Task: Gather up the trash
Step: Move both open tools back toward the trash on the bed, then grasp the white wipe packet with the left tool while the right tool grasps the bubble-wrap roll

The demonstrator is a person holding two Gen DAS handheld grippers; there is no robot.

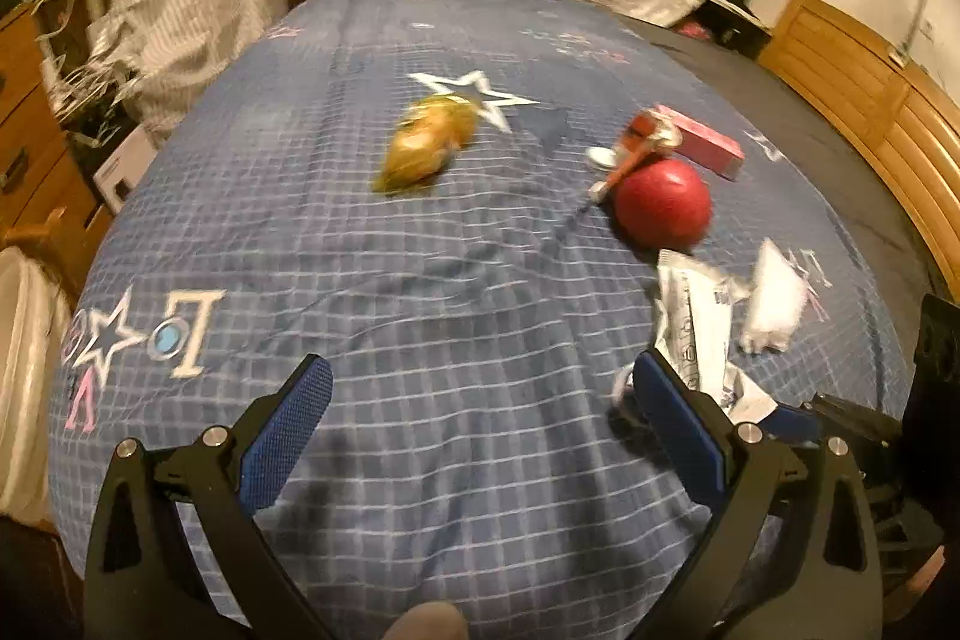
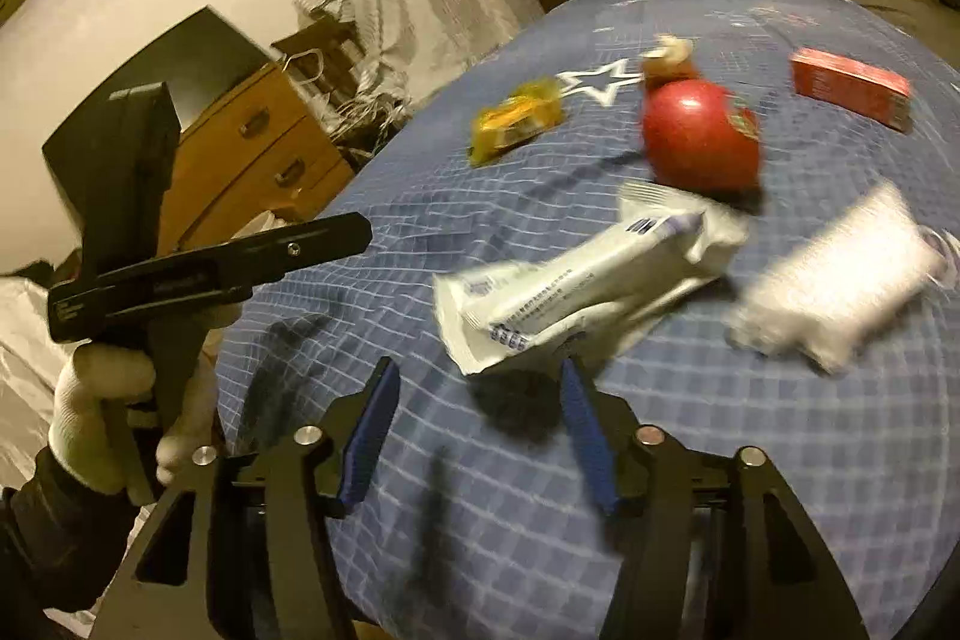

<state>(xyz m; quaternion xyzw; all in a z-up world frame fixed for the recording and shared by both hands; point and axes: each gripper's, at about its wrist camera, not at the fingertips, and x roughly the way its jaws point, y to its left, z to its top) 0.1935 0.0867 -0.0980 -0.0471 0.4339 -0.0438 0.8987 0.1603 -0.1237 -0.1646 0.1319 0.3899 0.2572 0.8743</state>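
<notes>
My left gripper (image 1: 483, 391) and right gripper (image 2: 480, 388) both have jaws wide open, nothing held, over the bed (image 1: 420, 460). White wrapper (image 2: 576, 274) lies just ahead of the right one, crumpled white tissue (image 2: 840, 280) beside it. Red apple (image 2: 699, 133) behind the wrapper. Yellow wrapper (image 2: 516, 118) farther left, red box (image 2: 849, 88) at the far right.

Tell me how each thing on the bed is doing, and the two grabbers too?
left gripper: open, empty.
right gripper: open, empty.
white wrapper: crumpled, lying flat.
white tissue wad: scrunched up.
red apple: whole.
yellow packet: lying flat, looks sealed.
red box: closed, lying down.
</notes>
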